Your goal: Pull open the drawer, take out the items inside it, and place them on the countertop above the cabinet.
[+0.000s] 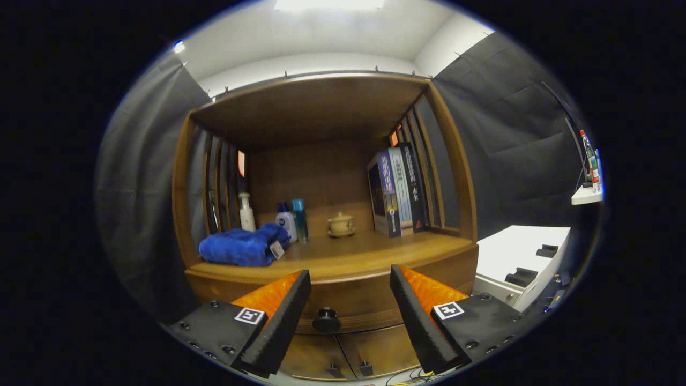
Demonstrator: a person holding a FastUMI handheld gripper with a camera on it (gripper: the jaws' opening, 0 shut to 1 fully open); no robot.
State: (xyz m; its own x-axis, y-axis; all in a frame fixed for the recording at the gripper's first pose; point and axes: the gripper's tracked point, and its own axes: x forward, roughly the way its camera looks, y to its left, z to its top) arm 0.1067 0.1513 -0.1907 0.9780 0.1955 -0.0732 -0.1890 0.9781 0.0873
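From the gripper view, the gripper [350,292] hangs in front of a wooden cabinet [327,161] with its fingers [284,316] spread wide and holding nothing. Between them and just beyond sits the drawer [343,300], closed, directly under the bench [364,249]. Its front is a broad curved band running side to side, its long axis level and across the view, its face pointing toward the camera. A dark round knob [326,320] sits at the middle of that face, nearly centred between the fingers and a little lower. The drawer looks stiff and solid, likely to slide straight out; the knob is the only hold, small and smooth, so it may slip. On the bench lie a blue towel [244,245], bottles [286,221], a small cup [341,223] and upright books [396,190].
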